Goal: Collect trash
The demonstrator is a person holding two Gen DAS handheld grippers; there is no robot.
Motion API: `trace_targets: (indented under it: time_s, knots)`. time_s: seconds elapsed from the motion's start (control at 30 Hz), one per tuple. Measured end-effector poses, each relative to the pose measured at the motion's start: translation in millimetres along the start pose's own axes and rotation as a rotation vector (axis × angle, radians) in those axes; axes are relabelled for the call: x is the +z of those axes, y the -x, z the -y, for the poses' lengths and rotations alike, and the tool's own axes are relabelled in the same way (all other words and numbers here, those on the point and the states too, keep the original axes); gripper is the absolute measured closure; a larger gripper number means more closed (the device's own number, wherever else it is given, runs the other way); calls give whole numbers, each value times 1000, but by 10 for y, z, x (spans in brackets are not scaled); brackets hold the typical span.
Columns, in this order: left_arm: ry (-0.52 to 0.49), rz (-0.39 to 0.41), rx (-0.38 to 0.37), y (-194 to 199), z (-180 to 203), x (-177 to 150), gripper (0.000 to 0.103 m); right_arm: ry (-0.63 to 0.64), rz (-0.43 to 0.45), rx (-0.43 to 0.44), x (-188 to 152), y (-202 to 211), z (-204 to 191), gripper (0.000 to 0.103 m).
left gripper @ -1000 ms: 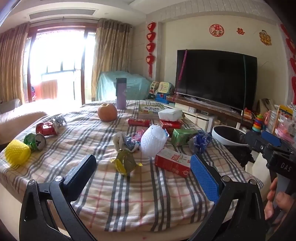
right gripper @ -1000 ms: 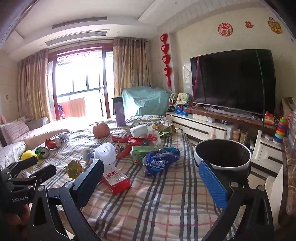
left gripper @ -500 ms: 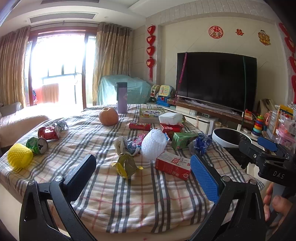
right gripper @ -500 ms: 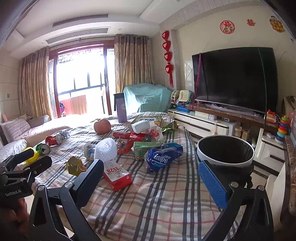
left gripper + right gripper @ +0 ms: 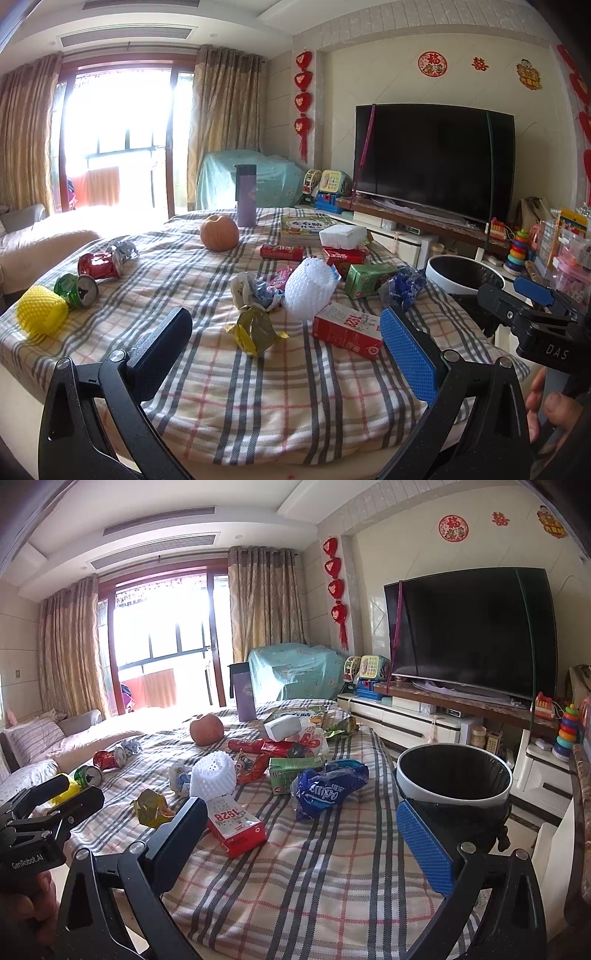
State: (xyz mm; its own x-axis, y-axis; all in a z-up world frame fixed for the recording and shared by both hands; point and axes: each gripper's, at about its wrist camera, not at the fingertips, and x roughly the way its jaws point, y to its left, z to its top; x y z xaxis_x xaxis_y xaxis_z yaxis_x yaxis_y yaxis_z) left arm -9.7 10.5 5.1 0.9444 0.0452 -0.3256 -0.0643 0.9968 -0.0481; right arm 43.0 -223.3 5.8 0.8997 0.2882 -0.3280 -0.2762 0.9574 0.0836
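Upper left of your frame, a bright window point(image 5: 114, 147) glares between tan curtains point(image 5: 225, 125). At right a dark TV point(image 5: 432, 162) stands on a low stand point(image 5: 424, 720) against a cream wall point(image 5: 406, 81) hung with red hearts point(image 5: 303, 96). A sofa point(image 5: 48, 734) sits far left.

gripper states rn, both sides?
Left gripper: open, empty, above the near edge of the table.
Right gripper: open, empty, near the carton; bin to its right.
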Motion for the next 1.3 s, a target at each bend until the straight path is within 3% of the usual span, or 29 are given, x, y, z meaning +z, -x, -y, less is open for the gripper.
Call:
trace_targets:
  time_s: [1.3]
  knots:
    - [-1,-4,0,11,-18,-32,0,5,-3,17,-9,3,-61,0]
